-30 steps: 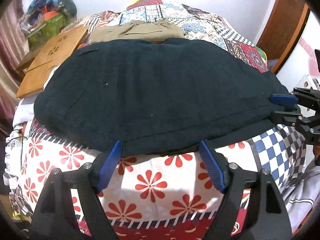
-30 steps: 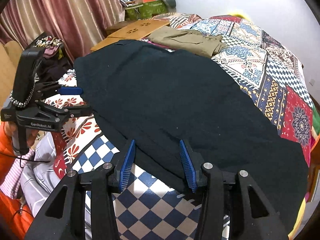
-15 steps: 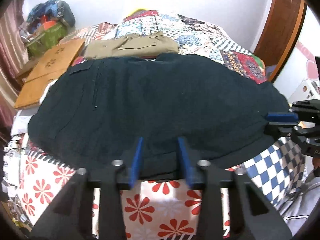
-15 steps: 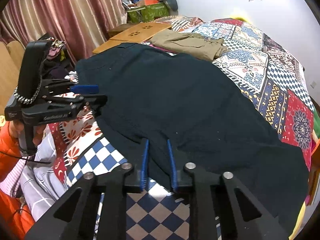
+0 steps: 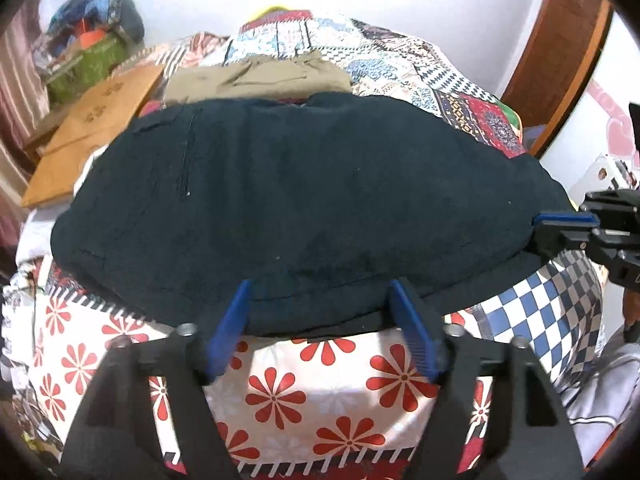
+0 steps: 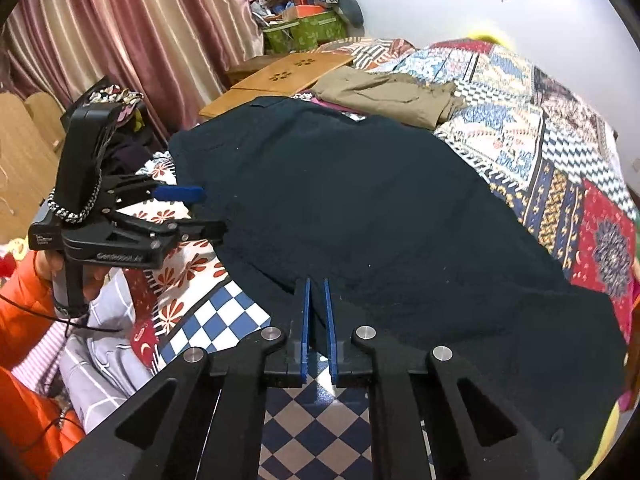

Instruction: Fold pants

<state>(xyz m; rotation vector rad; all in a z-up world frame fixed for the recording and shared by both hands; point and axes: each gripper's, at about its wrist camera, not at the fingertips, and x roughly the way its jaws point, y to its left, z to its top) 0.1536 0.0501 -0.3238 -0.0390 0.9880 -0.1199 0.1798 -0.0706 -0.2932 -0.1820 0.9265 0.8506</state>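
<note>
Dark navy pants (image 5: 304, 208) lie spread flat across the patchwork bedspread (image 5: 280, 396). My left gripper (image 5: 320, 286) sits at their near edge; its jaws are opening wide, the hem lies between the blue pads, and neither pad presses on it. In the right wrist view the same gripper (image 6: 204, 210) hovers at the left edge of the pants (image 6: 380, 216). My right gripper (image 6: 316, 281) is shut on a pinch of the pants' near edge. From the left wrist view, that right gripper (image 5: 538, 230) grips the cloth at the far right.
Folded khaki pants (image 5: 260, 78) lie beyond the dark pair. A wooden board (image 5: 96, 128) rests at the bed's left side, with green boxes (image 6: 308, 30) and clutter behind it. Curtains (image 6: 120, 28) hang on the left, and a wooden door (image 5: 560, 52) stands on the right.
My left gripper closed on the hem half a second ago and has since opened wide again. The right gripper's jaws have come together onto the pants' edge.
</note>
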